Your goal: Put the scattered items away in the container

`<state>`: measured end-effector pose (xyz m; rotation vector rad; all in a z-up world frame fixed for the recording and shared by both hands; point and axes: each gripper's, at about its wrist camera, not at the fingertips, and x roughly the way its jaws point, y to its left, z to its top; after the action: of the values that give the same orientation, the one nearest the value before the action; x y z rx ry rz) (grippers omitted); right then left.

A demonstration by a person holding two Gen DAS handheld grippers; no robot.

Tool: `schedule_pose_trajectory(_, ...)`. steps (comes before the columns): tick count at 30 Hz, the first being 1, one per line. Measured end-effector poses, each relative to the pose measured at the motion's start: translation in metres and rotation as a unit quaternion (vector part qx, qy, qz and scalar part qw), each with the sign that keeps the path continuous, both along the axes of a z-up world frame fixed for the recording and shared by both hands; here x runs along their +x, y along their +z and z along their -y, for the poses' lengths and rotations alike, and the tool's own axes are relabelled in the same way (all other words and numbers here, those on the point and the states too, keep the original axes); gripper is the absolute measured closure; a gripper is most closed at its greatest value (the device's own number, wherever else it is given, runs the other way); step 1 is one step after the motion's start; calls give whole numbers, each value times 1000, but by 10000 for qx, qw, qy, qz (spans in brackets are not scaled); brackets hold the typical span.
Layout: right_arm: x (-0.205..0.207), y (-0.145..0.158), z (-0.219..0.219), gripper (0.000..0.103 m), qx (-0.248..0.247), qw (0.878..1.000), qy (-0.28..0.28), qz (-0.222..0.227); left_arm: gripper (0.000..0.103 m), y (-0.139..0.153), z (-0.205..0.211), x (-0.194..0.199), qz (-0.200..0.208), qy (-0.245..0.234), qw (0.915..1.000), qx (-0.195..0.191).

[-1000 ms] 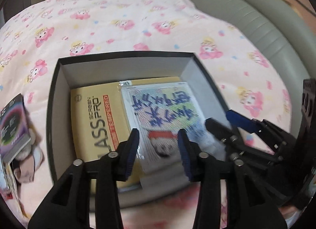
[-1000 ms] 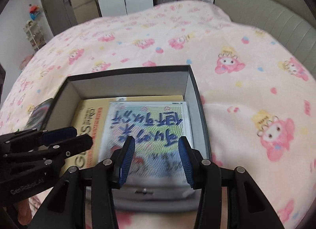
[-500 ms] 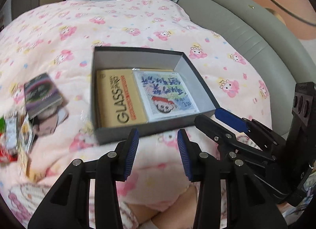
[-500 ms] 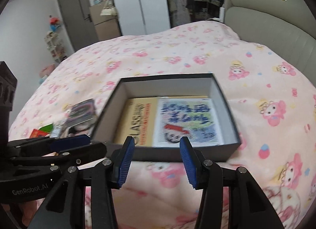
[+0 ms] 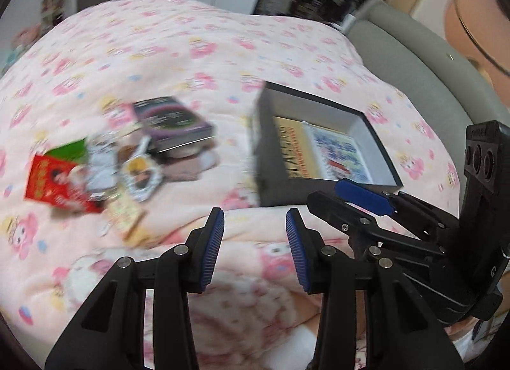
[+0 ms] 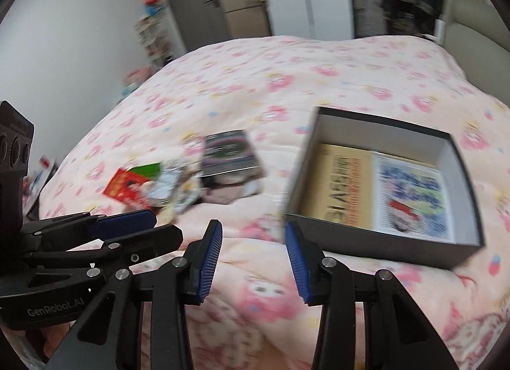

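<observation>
Both tongs, the left tongs (image 5: 255,249) and the right tongs (image 6: 253,261), are hanging half open and empty, the right just narrowing, with the scattered items (image 5: 121,159) lying ahead-left and the black box (image 6: 382,191) ahead-right.

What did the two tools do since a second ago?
Both tools, left and right, pulled back from over the box toward the pile of packets, holding nothing. The right tool's jaws have just been closing a little, empty. The two flat items in the box stayed put.
</observation>
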<state>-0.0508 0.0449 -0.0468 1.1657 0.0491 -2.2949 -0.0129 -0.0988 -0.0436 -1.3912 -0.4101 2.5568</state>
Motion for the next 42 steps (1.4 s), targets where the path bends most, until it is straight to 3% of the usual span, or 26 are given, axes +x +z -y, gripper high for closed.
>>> schedule_pose_trajectory(6,-23,-15,42,64,-172,9985,262,457,59,-18,61,-6,165,747,9965,335)
schedule_pose_trajectory(10,-60,-23,55,63,-13,9996,-50,269,59,-37,87,-44,191,1311,9882,773)
schedule_pose_trajectory(14,-99,-55,74,63,111,9972,-198,706,59,-66,103,-85,332,1680,9796,1055)
schedule_pose_trajectory(17,-119,-59,92,63,223,9979,-138,598,59,-90,121,-113,538,1897,9715,1314)
schedule_pose_trajectory(20,-147,-64,106,46,211,9978,-263,568,59,-109,135,-131,493,2123,9636,1546)
schedule_pose_trajectory(21,-158,-71,113,46,312,9971,-267,639,59,-115,138,-133,524,2219,9610,1562)
schedule_pose_trajectory(24,-175,-93,131,46,626,9943,-183,842,62,-120,136,-140,504,2236,9641,1341)
schedule_pose_trajectory(27,-185,-106,133,46,813,9921,-401,865,62,-129,137,-149,672,2188,9625,1455)
schedule_pose_trajectory(31,-204,-110,124,46,440,9898,-828,1075,62,-152,143,-171,1192,2121,9536,1772)
schedule_pose_trajectory(34,-214,-132,132,46,572,9832,-744,1565,62,-158,146,-174,1256,2103,9505,1910)
schedule_pose_trajectory(36,-212,-139,128,46,372,9817,-712,1729,64,-163,143,-175,1402,2052,9506,1861)
schedule_pose_trajectory(38,-206,-141,124,47,208,9808,-636,1834,77,-161,141,-173,1345,1948,9535,1867)
schedule_pose_trajectory(42,-186,-129,121,58,106,9846,-398,1699,79,-148,132,-165,1192,1885,9642,1431)
